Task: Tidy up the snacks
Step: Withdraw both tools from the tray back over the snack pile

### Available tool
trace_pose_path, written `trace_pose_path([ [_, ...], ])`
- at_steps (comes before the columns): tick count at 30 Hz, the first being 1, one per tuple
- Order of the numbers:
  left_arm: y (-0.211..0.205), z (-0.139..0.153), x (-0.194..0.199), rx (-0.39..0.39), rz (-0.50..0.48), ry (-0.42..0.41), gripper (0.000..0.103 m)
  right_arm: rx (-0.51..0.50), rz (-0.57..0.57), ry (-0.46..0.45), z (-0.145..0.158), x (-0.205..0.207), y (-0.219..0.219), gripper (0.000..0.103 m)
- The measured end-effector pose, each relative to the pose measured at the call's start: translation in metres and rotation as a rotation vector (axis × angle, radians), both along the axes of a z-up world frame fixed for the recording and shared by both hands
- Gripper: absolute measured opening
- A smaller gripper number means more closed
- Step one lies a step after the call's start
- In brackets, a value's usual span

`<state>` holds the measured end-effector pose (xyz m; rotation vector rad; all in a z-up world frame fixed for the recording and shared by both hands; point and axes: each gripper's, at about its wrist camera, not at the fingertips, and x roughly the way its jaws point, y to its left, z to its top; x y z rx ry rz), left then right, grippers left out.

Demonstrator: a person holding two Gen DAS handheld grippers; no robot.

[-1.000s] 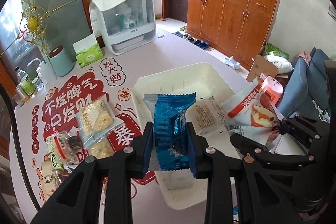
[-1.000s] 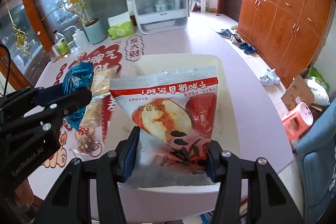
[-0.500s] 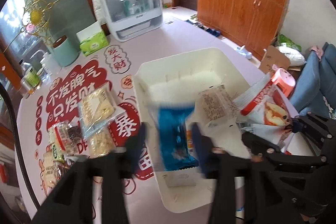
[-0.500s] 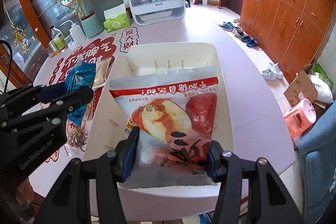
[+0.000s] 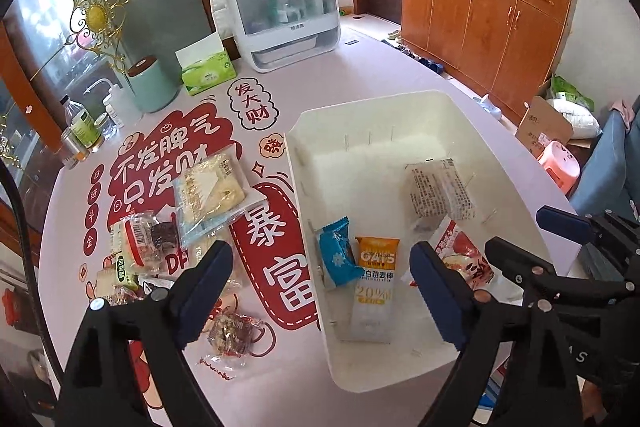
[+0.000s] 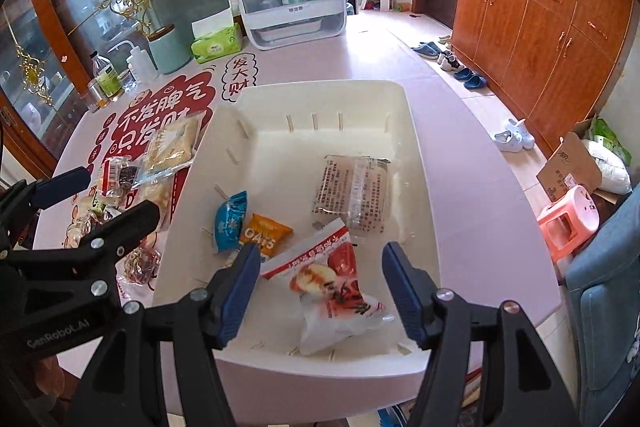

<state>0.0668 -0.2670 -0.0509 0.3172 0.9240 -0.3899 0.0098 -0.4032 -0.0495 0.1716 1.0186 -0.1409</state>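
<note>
A white bin (image 5: 400,105) (image 6: 320,89) stands on the pink table. In it lie a blue packet (image 5: 336,257) (image 6: 230,221), an orange OATS bar (image 5: 374,281) (image 6: 264,229), a clear printed pack (image 5: 438,193) (image 6: 352,189) and a red-and-white apple snack bag (image 6: 334,287) (image 5: 460,253). My left gripper (image 5: 322,295) is open and empty above the bin's near left wall. My right gripper (image 6: 316,295) is open just above the apple snack bag. Several loose snacks (image 5: 208,193) (image 6: 168,147) lie on the table left of the bin.
At the back stand a white dispenser cabinet (image 5: 284,11), a green tissue box (image 5: 206,71), a mint canister (image 5: 150,83) and small bottles (image 5: 82,131). The table's edge runs right of the bin, with a pink stool (image 6: 568,223) and a blue sofa (image 6: 604,311) beyond.
Both grippers opened. The blue packet dropped from the left gripper into the bin, and the apple snack bag dropped from the right gripper into the bin.
</note>
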Motion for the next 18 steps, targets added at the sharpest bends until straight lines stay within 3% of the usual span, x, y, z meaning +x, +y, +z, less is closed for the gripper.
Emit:
trace_pose_path([
  [18, 0.0084, 0.0063, -0.0079, 0.011, -0.021, -0.001, 0.089, 0.029, -0.028, -0.014, 0.0051, -0.0036, 0.0073, 0.064],
])
